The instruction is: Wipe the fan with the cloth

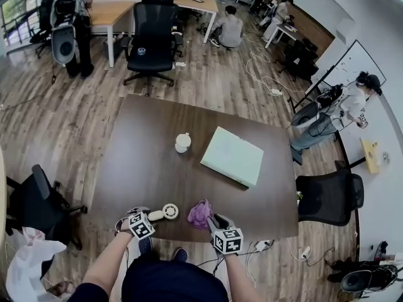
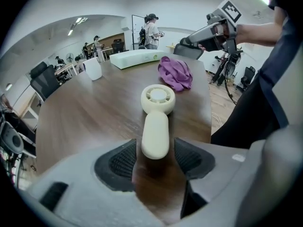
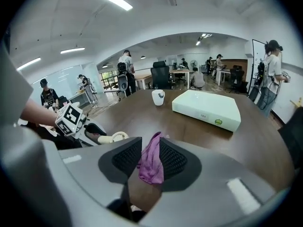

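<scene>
Wiping not begun. Fan [image 1: 165, 212] lies flat by the table's [image 1: 151, 143] near edge. Its handle end sits between the left gripper's [image 2: 155, 160] jaws, which stand moderately apart with gaps showing on both sides: no grip.

Cloth [image 1: 200, 213], purple and bunched, lies just beside the fan head. It stands between the right gripper's [image 3: 150, 160] narrowly parted jaws. It may brush a pad, hard to tell, but looks unclamped.

Left to do: grasp both, rub cloth over fan.

Table is dark wood. White box [image 1: 232, 156] and cup [image 1: 182, 142] sit farther back. Room is an open office with plank floor, black chairs [image 1: 151, 33] and several people.
</scene>
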Motion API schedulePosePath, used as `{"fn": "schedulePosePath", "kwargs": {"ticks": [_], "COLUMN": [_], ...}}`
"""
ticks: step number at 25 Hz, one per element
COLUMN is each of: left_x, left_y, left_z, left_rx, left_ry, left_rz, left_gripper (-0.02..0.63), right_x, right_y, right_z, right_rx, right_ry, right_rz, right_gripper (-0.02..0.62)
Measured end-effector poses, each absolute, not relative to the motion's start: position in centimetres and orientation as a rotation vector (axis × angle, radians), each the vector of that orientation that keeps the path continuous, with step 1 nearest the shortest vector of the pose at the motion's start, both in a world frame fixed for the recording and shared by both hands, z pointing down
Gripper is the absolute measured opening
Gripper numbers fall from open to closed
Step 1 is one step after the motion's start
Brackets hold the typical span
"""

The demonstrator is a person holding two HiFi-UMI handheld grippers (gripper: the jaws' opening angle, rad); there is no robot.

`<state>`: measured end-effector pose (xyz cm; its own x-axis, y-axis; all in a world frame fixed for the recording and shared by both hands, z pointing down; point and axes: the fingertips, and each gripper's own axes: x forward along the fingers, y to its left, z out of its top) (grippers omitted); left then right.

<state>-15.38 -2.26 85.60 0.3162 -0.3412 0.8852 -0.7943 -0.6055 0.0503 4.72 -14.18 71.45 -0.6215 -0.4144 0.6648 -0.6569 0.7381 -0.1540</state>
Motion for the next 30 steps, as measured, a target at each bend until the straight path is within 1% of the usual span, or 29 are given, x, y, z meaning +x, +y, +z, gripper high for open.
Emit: {"fn": "schedulePosePath", "kwargs": {"ticks": [2,4,5,8,11,13,17,19,25,26,30], "left_x": [-15.5,-15.4,-15.3,-15.2,-15.2,-15.1,-15.0,-15.4,-15.1,-15.1,-15.2], "left_y": [-2.3,-2.1,-2.0,-2.0,-2.2,-2.3,-2.3,-2.3,-2.3,-2.4,-2.5], "left_z": [86.2,86.5,86.4,86.3,86.3,86.2,86.1,86.4,86.3,86.2,86.0], "left_rx": [2.086,2.074,2.075,2.089,2.096,2.103,2.111,2.101,2.093,2.096,2.110], "left_ry": [-0.994,-0.980,-0.975,-0.973,-0.983,-0.996,-1.011,-1.017,-1.008,-1.007,-1.012], "left_rz": [1.227,1.207,1.199,1.199,1.193,1.181,1.173,1.182,1.186,1.184,1.173], "left_gripper": [0.255,0.255,0.253,0.238,0.224,0.205,0.204,0.204,0.204,0.204,0.204], "right_x": [4.5,4.4,4.4,4.4,4.2,4.1,4.2,4.4,4.3,4.1,3.5], "right_y": [-14.1,-14.1,-14.1,-14.4,-14.9,-15.3,-16.5,-17.2,-16.3,-16.1,-15.7], "right_z": [72.7,74.1,74.9,77.0,78.9,80.0,81.1,81.3,82.4,82.5,82.9], "right_rx": [0.774,0.758,0.751,0.734,0.711,0.688,0.668,0.681,0.617,0.618,0.644], "right_ry": [-2.286,-2.251,-2.232,-2.177,-2.137,-2.123,-2.136,-2.152,-2.136,-2.135,-2.124], "right_rz": [0.486,0.476,0.476,0.469,0.479,0.506,0.623,0.701,0.798,0.793,0.762], "right_gripper": [0.157,0.171,0.191,0.231,0.237,0.258,0.321,0.328,0.322,0.296,0.139]}}
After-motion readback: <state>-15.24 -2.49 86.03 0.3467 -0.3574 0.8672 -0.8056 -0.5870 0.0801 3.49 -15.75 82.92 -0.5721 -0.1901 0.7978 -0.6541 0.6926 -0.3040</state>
